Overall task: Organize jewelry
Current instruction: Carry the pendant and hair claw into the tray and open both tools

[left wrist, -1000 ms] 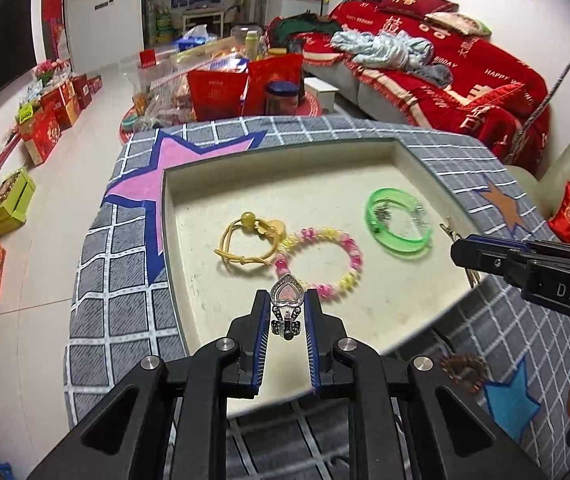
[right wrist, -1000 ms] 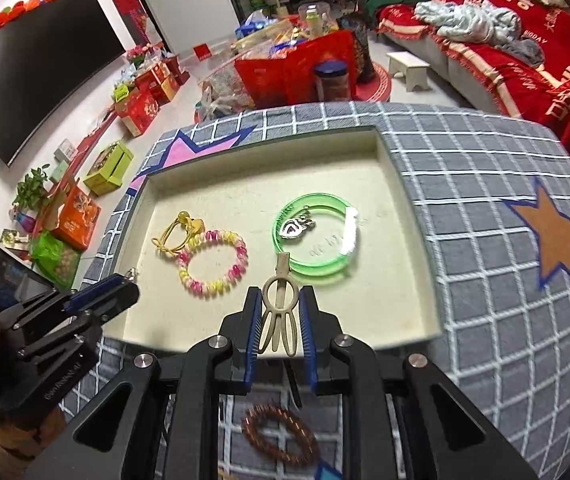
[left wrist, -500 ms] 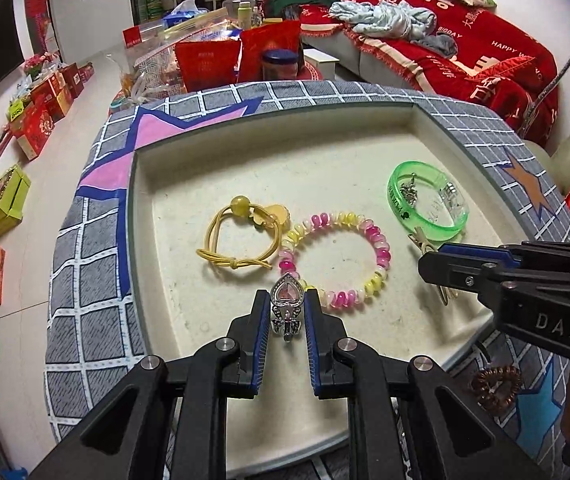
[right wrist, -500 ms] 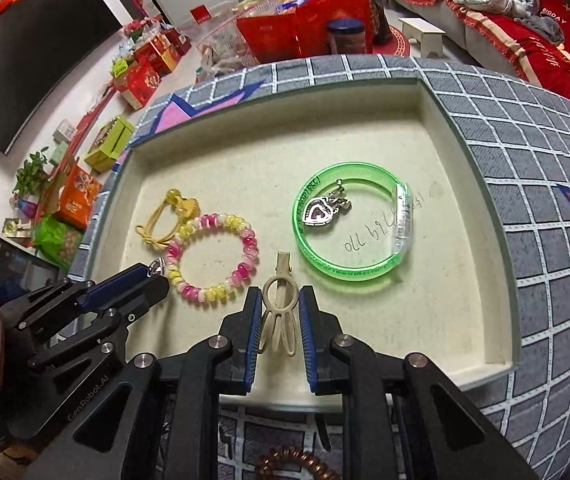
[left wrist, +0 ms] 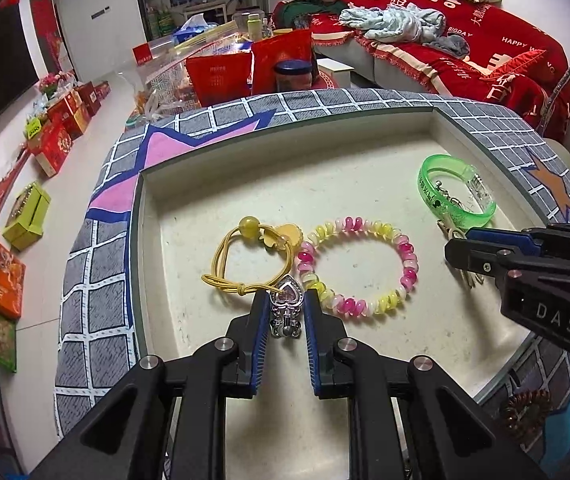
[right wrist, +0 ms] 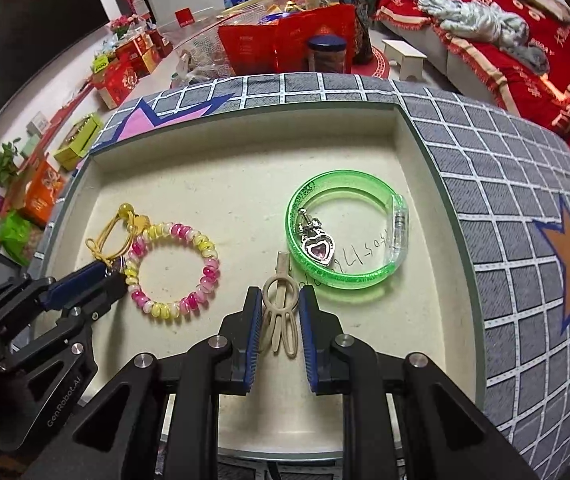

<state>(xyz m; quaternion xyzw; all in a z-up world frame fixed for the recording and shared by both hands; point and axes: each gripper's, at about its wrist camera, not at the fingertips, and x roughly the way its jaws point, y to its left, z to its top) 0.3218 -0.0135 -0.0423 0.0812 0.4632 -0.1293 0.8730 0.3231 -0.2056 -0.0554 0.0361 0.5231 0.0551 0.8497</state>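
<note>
1. A silver heart pendant (left wrist: 286, 307) with a pink stone is clamped in the left tongs (left wrist: 285, 312), low over the near left part of a cream tray (left wrist: 325, 168).
2. A beige hair clip (right wrist: 281, 312) is clamped in the right tongs (right wrist: 280, 316), just near a green bangle (right wrist: 345, 236).
3. A second heart pendant (right wrist: 317, 246) lies inside the bangle.
4. A pink and yellow bead bracelet (left wrist: 359, 264) lies mid-tray, touching a yellow hair tie (left wrist: 245, 256) to its left.
5. The tray sits on a worktop under a grey checked cloth (right wrist: 505, 184) with stars.
6. A red sofa (left wrist: 485, 52) stands far right.
</note>
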